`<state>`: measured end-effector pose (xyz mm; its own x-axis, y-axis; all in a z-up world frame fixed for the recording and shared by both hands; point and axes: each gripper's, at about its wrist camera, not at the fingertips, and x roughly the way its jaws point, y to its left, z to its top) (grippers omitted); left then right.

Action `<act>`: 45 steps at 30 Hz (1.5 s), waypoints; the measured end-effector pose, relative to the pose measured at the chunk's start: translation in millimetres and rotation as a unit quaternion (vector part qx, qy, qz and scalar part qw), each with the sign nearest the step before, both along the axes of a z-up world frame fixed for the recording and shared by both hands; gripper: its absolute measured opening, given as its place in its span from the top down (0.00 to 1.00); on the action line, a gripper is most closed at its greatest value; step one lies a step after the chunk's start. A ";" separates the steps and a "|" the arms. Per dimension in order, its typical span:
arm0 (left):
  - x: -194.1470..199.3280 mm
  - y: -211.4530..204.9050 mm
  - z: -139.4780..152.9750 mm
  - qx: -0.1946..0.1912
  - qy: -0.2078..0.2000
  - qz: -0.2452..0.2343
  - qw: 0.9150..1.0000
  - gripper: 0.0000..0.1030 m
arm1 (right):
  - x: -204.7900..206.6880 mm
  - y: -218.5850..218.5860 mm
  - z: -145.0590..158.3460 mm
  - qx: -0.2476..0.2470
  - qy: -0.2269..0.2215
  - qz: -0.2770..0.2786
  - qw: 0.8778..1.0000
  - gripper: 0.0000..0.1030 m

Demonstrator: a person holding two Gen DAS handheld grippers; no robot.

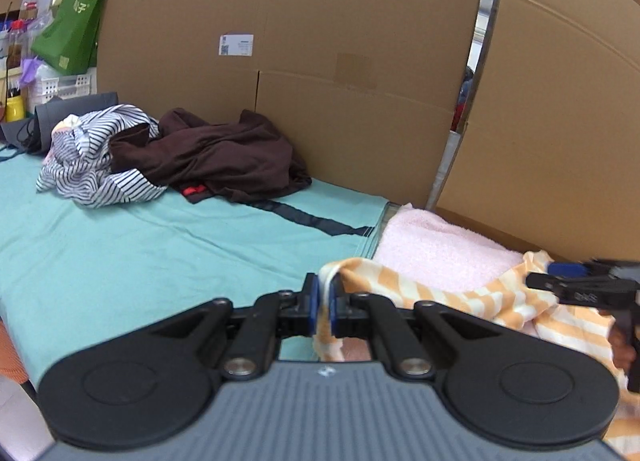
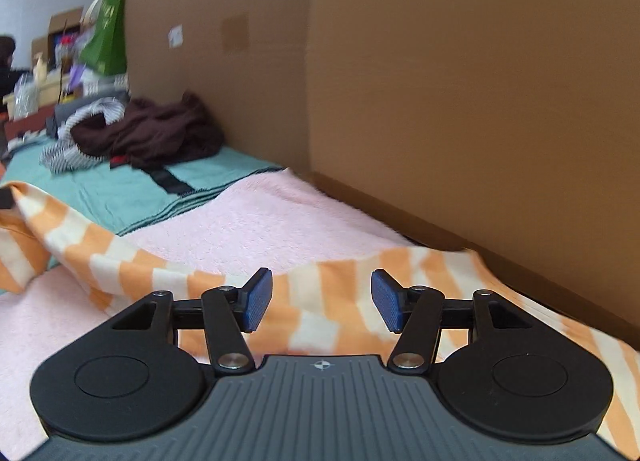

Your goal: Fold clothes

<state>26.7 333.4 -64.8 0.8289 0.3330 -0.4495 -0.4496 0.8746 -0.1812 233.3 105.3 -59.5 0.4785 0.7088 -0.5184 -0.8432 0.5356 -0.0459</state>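
Our left tongs [image 1: 325, 307] clamped on the orange striped garment [image 1: 404, 289] edge at 6 o'clock, our right tongs [image 2: 322, 299] apart above it, green bag [image 1: 74, 27] at 10 o'clock reading "GONGZI", small label [image 1: 236, 45] on cardboard unreadable

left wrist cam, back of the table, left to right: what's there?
Yellow container → green gift bag → striped shirt → dark brown garment → cardboard panel → metal pole.

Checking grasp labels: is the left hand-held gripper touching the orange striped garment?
Touching: left wrist view shows the left hand-held gripper pinching the orange striped garment.
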 end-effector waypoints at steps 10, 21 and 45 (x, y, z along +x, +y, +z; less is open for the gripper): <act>-10.3 21.1 3.4 -0.068 -0.030 -0.023 0.997 0.98 | 37.6 39.5 -13.9 -0.022 0.082 -0.001 0.996 0.96; -8.7 31.9 0.5 -0.124 -0.044 -0.008 0.991 0.98 | 67.2 46.3 -10.6 0.075 0.174 -0.036 0.981 0.87; 55.7 -24.8 38.2 -0.202 -0.078 -0.068 0.974 0.99 | -176.9 -11.8 17.0 0.066 -0.125 0.227 0.964 0.34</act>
